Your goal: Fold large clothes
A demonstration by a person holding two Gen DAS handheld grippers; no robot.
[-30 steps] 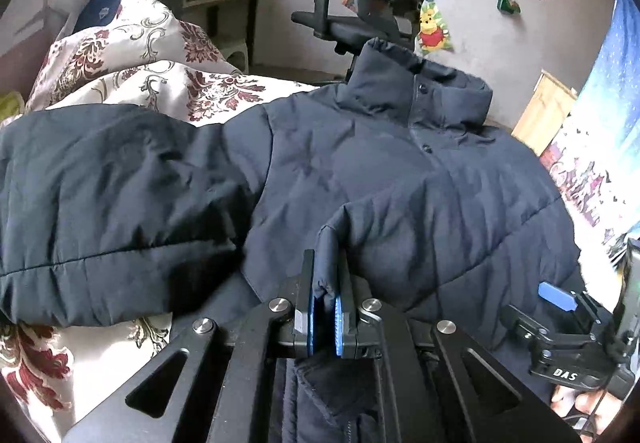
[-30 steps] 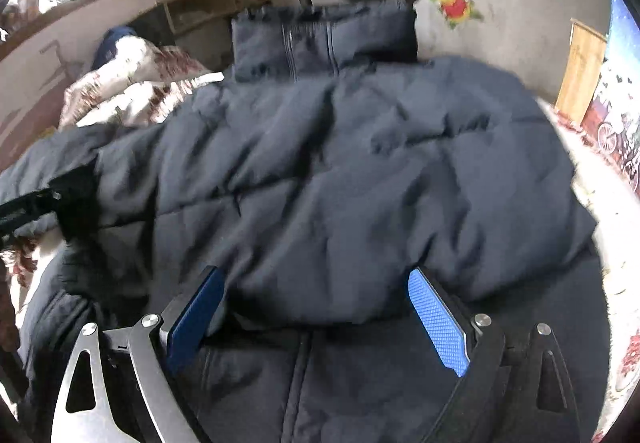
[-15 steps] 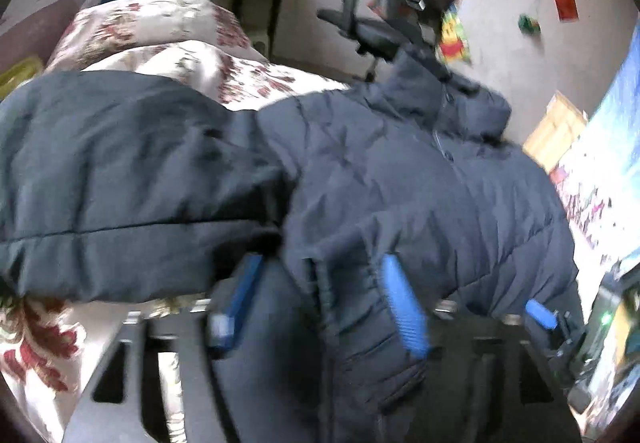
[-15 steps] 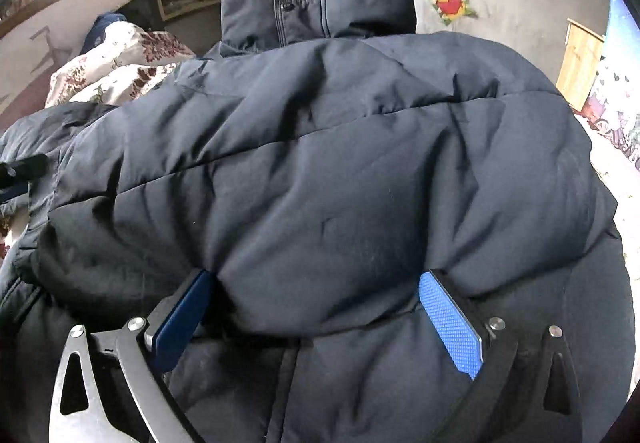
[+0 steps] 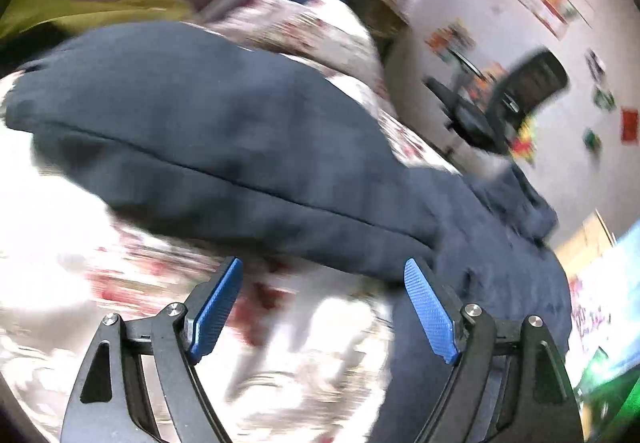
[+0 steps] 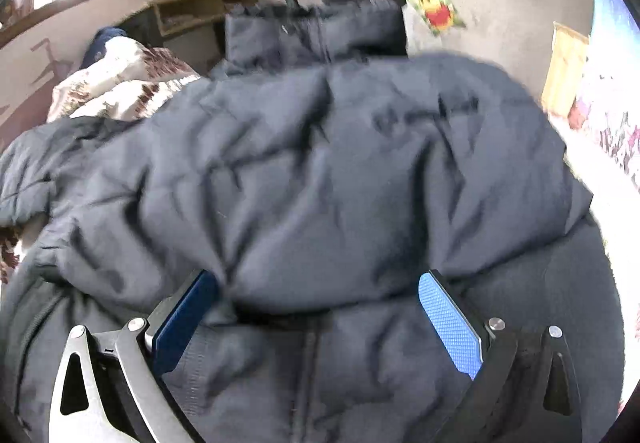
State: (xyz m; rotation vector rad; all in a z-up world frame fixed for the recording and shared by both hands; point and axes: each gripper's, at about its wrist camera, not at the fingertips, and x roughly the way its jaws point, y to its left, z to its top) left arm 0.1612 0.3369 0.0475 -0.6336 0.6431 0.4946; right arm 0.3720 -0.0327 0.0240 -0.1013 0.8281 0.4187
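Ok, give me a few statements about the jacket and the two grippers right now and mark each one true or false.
1. The left gripper is open with no fabric between its fingers. True.
2. The right gripper is clamped shut on the collar. False: its jaws are spread wide over the jacket body, and the collar lies at the far end.
3. The jacket is bright red. False: it is dark navy.
4. The sleeve stretches out over the floral bedding. True.
5. An office chair stands beyond the bed. True.
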